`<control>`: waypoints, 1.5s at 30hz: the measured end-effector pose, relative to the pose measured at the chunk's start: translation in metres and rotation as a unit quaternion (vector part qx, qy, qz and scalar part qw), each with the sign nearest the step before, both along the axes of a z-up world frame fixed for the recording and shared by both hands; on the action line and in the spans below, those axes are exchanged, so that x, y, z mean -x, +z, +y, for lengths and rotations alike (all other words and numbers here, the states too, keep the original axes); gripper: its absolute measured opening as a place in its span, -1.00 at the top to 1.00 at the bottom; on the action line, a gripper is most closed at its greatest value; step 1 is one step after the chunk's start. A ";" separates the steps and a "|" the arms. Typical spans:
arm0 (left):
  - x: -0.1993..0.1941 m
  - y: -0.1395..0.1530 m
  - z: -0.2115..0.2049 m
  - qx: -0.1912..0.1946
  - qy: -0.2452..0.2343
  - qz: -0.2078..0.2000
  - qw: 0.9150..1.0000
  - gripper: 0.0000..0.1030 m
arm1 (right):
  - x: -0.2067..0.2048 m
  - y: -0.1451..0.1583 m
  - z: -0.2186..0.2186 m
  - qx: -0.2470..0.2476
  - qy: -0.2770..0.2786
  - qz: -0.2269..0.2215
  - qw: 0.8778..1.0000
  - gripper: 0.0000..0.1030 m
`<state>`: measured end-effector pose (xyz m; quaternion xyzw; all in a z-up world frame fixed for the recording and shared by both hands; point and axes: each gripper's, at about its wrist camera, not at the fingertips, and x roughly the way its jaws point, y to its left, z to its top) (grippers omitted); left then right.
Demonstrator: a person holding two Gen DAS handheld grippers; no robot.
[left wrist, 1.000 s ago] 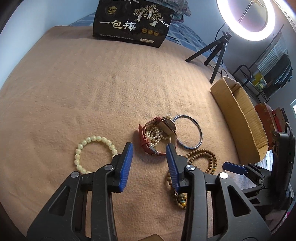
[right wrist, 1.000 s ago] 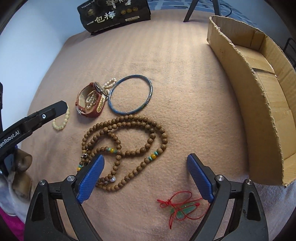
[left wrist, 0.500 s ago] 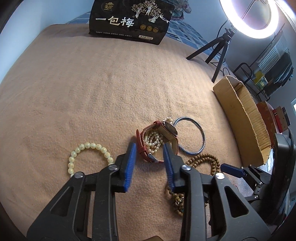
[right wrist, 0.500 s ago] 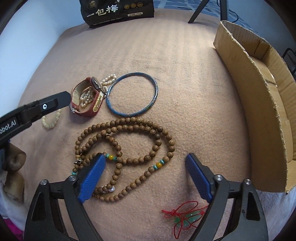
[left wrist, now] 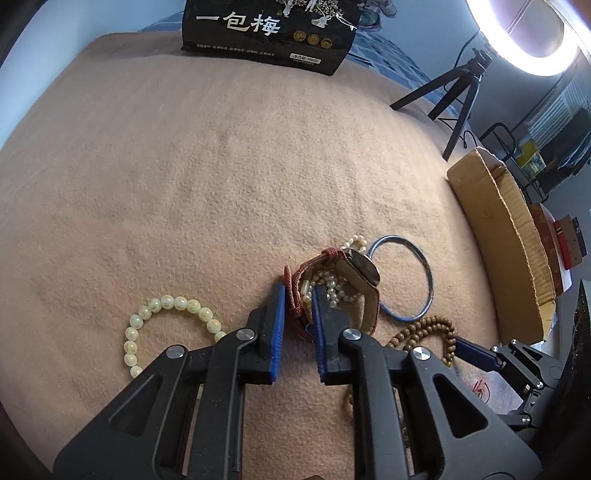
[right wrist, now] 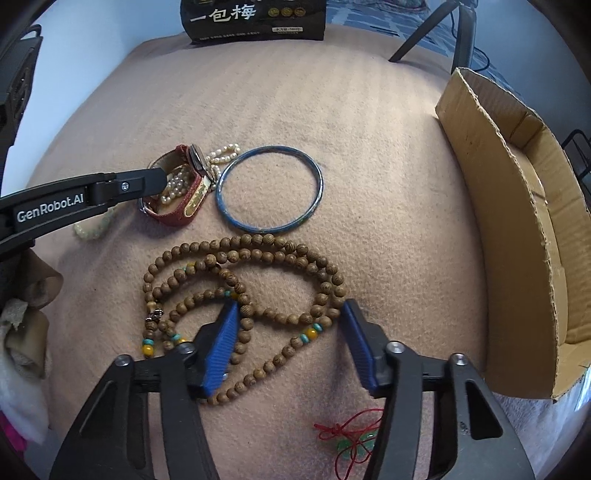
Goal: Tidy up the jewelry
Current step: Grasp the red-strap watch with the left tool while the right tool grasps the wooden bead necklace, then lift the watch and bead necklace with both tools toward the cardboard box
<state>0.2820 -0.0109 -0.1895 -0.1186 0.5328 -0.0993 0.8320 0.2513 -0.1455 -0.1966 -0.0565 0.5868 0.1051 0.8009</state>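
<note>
My left gripper (left wrist: 298, 295) is shut on the near strap of a red-strapped watch (left wrist: 364, 273), which lies on a tan blanket with a white pearl strand (left wrist: 328, 282) inside its loop. In the right wrist view the watch (right wrist: 184, 192) sits left of a blue bangle (right wrist: 271, 192). My right gripper (right wrist: 290, 317) is open, its jaws straddling loops of a long wooden bead necklace (right wrist: 258, 273). A pale green bead bracelet (left wrist: 166, 325) lies left of the left gripper. A red cord with a green pendant (right wrist: 349, 439) lies under the right gripper.
An open cardboard box (right wrist: 517, 221) stands along the right side; it also shows in the left wrist view (left wrist: 506, 236). A black printed bag (left wrist: 269, 33) stands at the far edge. A ring light on a tripod (left wrist: 461, 85) stands beyond the blanket.
My left gripper moved forward and closed on the watch strap. My right gripper moved forward over the wooden necklace and its jaws narrowed somewhat.
</note>
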 end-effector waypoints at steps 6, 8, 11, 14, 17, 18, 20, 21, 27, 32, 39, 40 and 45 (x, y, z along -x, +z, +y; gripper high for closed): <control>0.001 0.001 0.002 0.004 0.005 -0.006 1.000 0.84 | -0.001 0.010 0.013 -0.024 0.003 0.004 1.000 0.74; 0.002 0.002 0.002 0.005 0.007 -0.010 1.000 0.84 | -0.004 0.010 0.013 -0.029 0.003 0.004 1.000 0.76; 0.004 0.005 0.003 0.007 0.009 -0.015 1.000 0.85 | -0.004 0.012 0.018 -0.040 0.001 0.002 0.999 0.77; 0.007 0.010 0.004 0.009 0.007 -0.021 1.000 0.85 | -0.001 0.015 0.013 -0.048 0.002 -0.001 0.999 0.78; 0.010 0.017 0.004 0.006 0.006 -0.029 1.000 0.85 | 0.004 0.021 0.012 -0.050 0.007 -0.006 0.999 0.78; 0.012 0.020 0.004 0.007 0.005 -0.031 0.999 0.85 | 0.005 0.022 0.013 -0.051 0.009 -0.009 0.999 0.78; 0.013 0.023 0.004 0.006 0.004 -0.035 0.999 0.85 | 0.007 0.028 0.015 -0.052 0.012 -0.017 0.998 0.78; 0.014 0.025 0.004 0.005 0.004 -0.037 0.999 0.85 | 0.017 0.035 0.012 -0.053 0.014 -0.021 0.998 0.78; 0.025 0.038 0.007 0.013 0.007 -0.047 0.999 0.85 | 0.029 0.060 0.002 -0.061 0.019 -0.043 0.997 0.78; 0.035 0.051 0.008 0.016 0.004 -0.058 0.998 0.85 | 0.039 0.078 -0.019 -0.066 0.021 -0.057 0.996 0.78; 0.048 0.068 0.006 0.017 -0.001 -0.074 0.997 0.85 | 0.043 0.091 -0.026 -0.061 0.028 -0.084 0.994 0.78; 0.049 0.070 0.006 0.019 -0.001 -0.076 0.997 0.85 | 0.045 0.097 -0.026 -0.060 0.031 -0.089 0.994 0.78; 0.058 0.081 0.004 0.024 -0.004 -0.086 0.996 0.85 | 0.050 0.115 -0.025 -0.057 0.044 -0.111 0.991 0.78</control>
